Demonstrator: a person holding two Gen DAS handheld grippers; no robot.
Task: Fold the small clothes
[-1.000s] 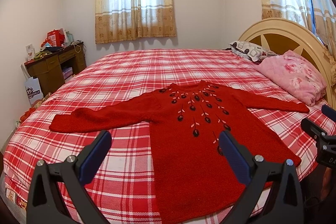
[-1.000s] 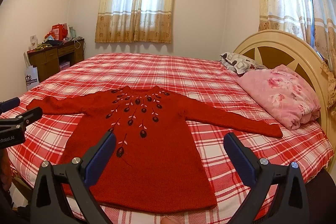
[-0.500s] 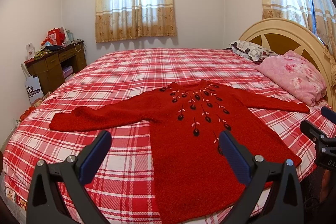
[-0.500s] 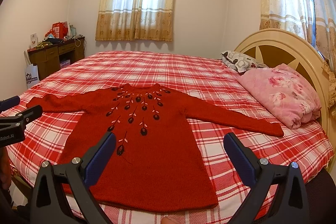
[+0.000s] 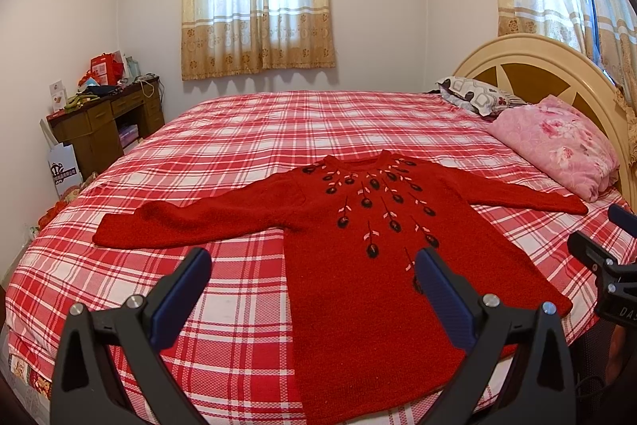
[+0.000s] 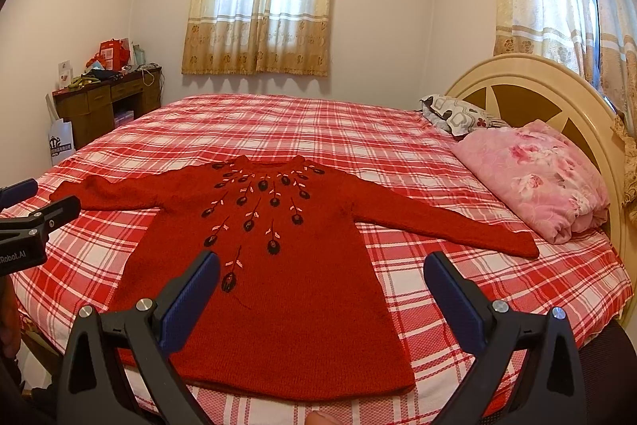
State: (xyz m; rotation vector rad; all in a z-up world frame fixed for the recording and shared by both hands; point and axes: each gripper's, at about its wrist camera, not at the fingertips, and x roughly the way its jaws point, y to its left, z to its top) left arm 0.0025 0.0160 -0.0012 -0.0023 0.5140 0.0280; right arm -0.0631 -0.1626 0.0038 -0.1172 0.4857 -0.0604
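A red knitted sweater (image 5: 370,265) (image 6: 278,265) with dark embroidered flowers lies flat, front up, on the bed, both sleeves spread out sideways. Its hem is at the near edge. My left gripper (image 5: 312,261) hovers open above the sweater's lower left side, nothing between its blue pads. My right gripper (image 6: 320,265) is open too, above the lower right part of the body. Each gripper shows at the edge of the other's view: the right gripper (image 5: 605,245) and the left gripper (image 6: 32,210).
The bed (image 5: 247,134) has a red and white checked cover. A pink floral pillow (image 6: 533,178) and a patterned pillow (image 6: 454,112) lie by the cream headboard (image 6: 529,82) at right. A brown desk (image 5: 103,122) with clutter stands by the left wall.
Both grippers have drifted slightly; the sweater sits a little lower in the views. Nothing was taken hold of and the sweater has not moved.
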